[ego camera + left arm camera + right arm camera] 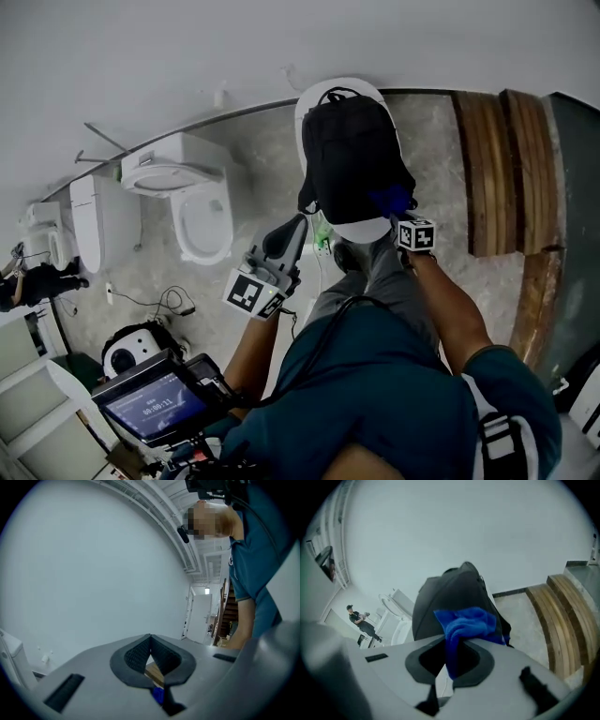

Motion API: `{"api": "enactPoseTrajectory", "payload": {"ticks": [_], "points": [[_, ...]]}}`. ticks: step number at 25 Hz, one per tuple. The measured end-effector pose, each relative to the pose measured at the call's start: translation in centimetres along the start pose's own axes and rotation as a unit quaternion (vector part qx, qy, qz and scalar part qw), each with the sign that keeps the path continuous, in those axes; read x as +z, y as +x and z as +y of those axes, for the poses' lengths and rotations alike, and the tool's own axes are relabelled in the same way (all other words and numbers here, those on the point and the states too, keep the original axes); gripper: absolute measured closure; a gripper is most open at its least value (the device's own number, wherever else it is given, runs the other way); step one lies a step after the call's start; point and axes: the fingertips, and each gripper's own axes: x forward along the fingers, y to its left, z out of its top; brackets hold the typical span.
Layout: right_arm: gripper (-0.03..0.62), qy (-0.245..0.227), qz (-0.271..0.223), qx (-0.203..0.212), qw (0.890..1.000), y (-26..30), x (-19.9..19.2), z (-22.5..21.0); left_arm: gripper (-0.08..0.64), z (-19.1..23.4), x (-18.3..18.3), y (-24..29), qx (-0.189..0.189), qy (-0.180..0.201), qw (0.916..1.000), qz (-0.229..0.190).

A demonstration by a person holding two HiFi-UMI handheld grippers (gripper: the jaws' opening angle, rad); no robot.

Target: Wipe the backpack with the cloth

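Closest to me, at 7 o'clock in the head view, a lit screen (150, 405) sits beside my teal shirt (375, 394). Both my forearms reach up from there toward 12 o'clock. My left gripper (292, 230) hangs near the middle of the view, its jaws clenched tip to tip with nothing between them, and it is apart from the bag, off its 7 o'clock corner. My right gripper (398, 214) is at the bag's 5 o'clock corner, jaws grasping the blue cloth (389, 199), which bunches out of them and lies against the lower right edge of the black backpack (352, 150). That backpack stands upright on a white oval stand (361, 231) on the grey stone floor (441, 150). Farther off, a white toilet (192, 202) sits at 9 o'clock, wooden planks (492, 173) run along at 2 o'clock, and a pale wall (187, 56) closes the scene at 12 o'clock.
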Motion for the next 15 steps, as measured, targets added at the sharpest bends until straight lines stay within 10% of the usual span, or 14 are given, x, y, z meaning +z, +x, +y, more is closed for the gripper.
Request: {"api": "enactPoseTrajectory", "payload": {"ticks": [7, 15], "points": [[0.569, -0.071, -0.188, 0.027, 0.979, -10.4, 11.4, 6.7, 0.557, -1.2, 3.4, -1.3, -0.009, 0.018, 0.9988, -0.044], [0.569, -0.194, -0.387, 0.052, 0.9, -27.2, 21.4, 17.6, 0.557, -2.5, 7.4, -3.7, 0.0, 0.041, 0.9954, -0.086]]}}
